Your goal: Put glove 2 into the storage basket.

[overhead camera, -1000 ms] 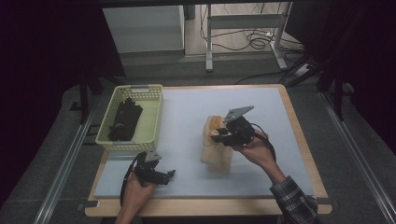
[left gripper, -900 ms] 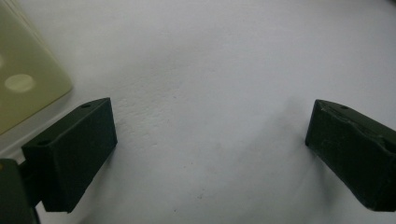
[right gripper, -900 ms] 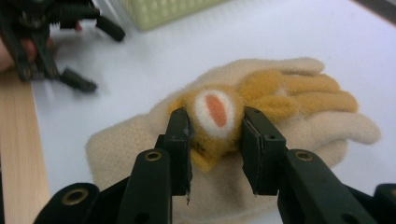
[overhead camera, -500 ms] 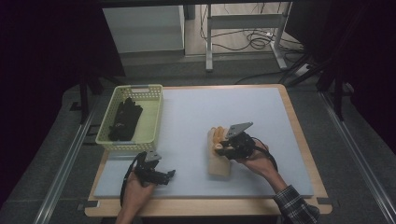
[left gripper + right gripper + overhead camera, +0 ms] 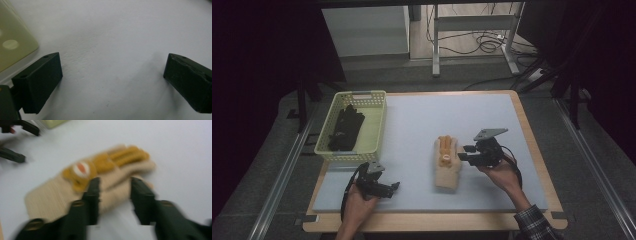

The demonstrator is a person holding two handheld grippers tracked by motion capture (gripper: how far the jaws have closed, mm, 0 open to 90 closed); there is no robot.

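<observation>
Your right gripper (image 5: 463, 153) has dropped beside the soft beige knitted glove (image 5: 447, 165), jaws narrowing, still ungripped; pinch its edge.

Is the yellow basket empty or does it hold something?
Not empty. The yellow basket at the table's left holds a dark, black item lying flat on its floor; what that item is cannot be told from the high view.

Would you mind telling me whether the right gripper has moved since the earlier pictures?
Yes. The right gripper has come toward the table's near edge and down, alongside the beige glove; its jaws have just been closing, astride the glove's edge.
</observation>
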